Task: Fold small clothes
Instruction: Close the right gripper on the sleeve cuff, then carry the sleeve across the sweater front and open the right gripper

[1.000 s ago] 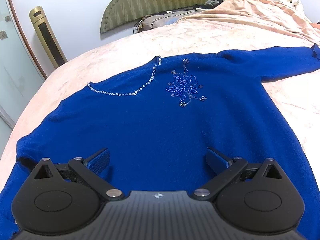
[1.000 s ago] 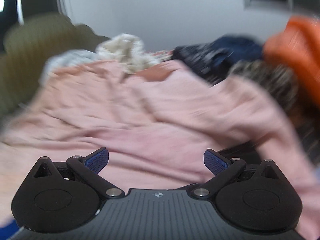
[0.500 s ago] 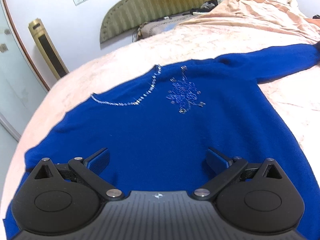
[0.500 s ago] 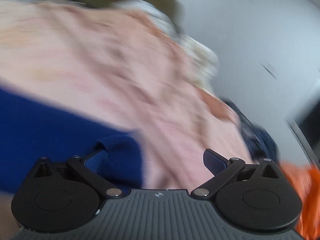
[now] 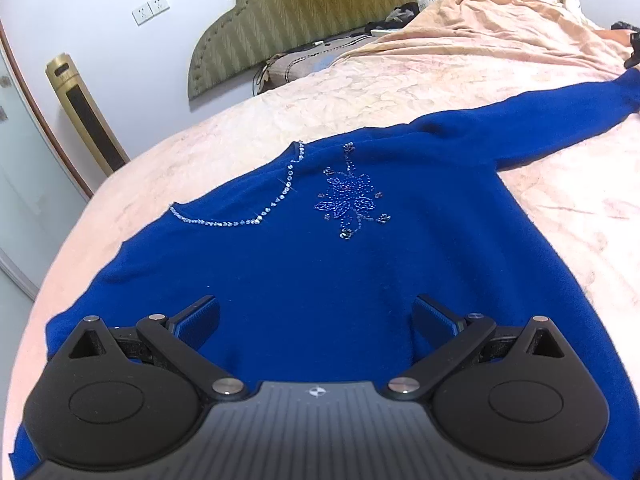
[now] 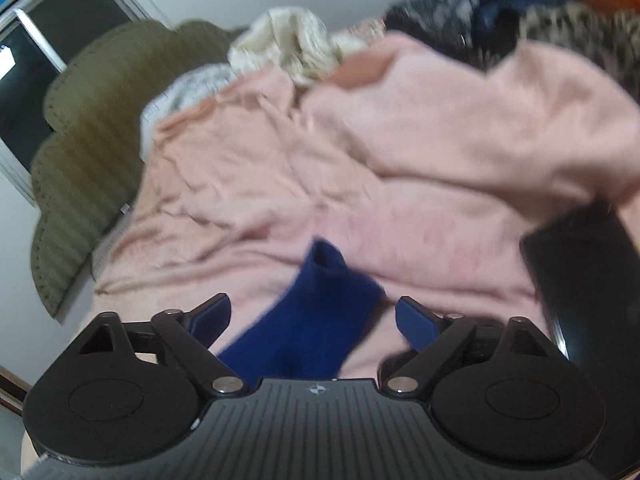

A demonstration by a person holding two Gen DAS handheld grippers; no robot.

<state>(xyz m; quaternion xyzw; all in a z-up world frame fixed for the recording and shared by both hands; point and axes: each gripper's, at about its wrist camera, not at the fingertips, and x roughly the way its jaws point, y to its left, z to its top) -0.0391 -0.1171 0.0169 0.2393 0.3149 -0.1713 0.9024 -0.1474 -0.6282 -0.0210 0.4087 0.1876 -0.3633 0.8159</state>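
The blue sweater point(image 5: 320, 280) is soft matt knit with glinting beads. The pink bedspread point(image 5: 400, 92) is crinkled cloth. The headboard point(image 5: 280, 20) at top is ribbed fabric.

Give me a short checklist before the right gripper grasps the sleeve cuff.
1. Cuff between the right gripper pads: ok; the jaws have just been closing, not yet pressing.
2. Sweater body flat on the bed: ok.
3. Sleeve stretched straight: ok.
4. Left gripper open over the body: ok.
5. Pink blanket apart from the cuff: cannot tell, blurred.
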